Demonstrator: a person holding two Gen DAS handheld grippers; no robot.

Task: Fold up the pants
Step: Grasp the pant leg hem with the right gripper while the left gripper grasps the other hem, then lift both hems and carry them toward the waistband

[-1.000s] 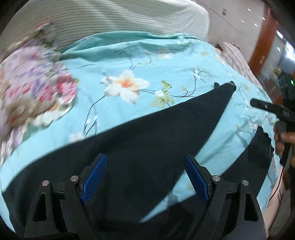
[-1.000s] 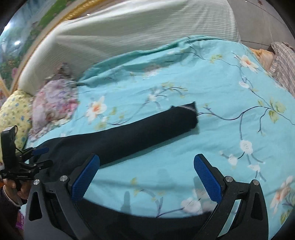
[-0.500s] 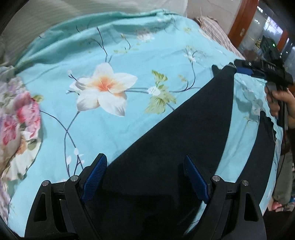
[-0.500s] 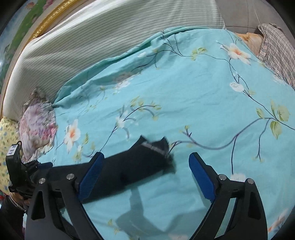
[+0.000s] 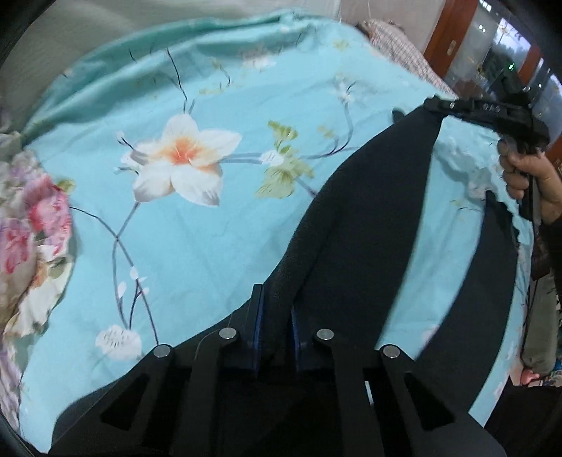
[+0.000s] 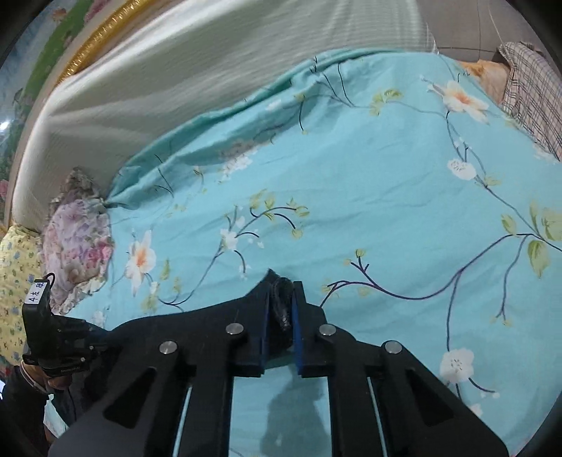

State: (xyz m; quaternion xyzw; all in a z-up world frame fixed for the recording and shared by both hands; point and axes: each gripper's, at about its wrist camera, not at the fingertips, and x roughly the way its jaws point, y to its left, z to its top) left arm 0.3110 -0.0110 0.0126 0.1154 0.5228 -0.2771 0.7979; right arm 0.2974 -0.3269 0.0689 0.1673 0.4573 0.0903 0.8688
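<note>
Black pants (image 5: 368, 228) lie on a teal floral bedsheet (image 5: 196, 246). My left gripper (image 5: 275, 302) is closing its jaws, and a raised fold of the waist end is pinched between the blue pads. One leg stretches up right to my right gripper (image 5: 430, 105), held by a hand (image 5: 527, 175). The other leg (image 5: 491, 267) lies flat at the right. In the right wrist view my right gripper (image 6: 281, 291) is closing on the leg cuff (image 6: 281, 313), bunched between its pads. The left gripper (image 6: 102, 342) shows at the lower left.
A pink floral pillow (image 5: 28, 228) (image 6: 77, 246) and a yellow one (image 6: 14, 281) lie at the left. A striped pale cover (image 6: 158, 88) runs along the back. Plaid cloth (image 6: 530, 88) sits at the far right corner. Wooden doorframes (image 5: 453, 31) stand beyond the bed.
Both grippers went from wide open to shut on the fabric. The left one moved along the waist end; the right one came down over the cuff and lifted the leg slightly.
</note>
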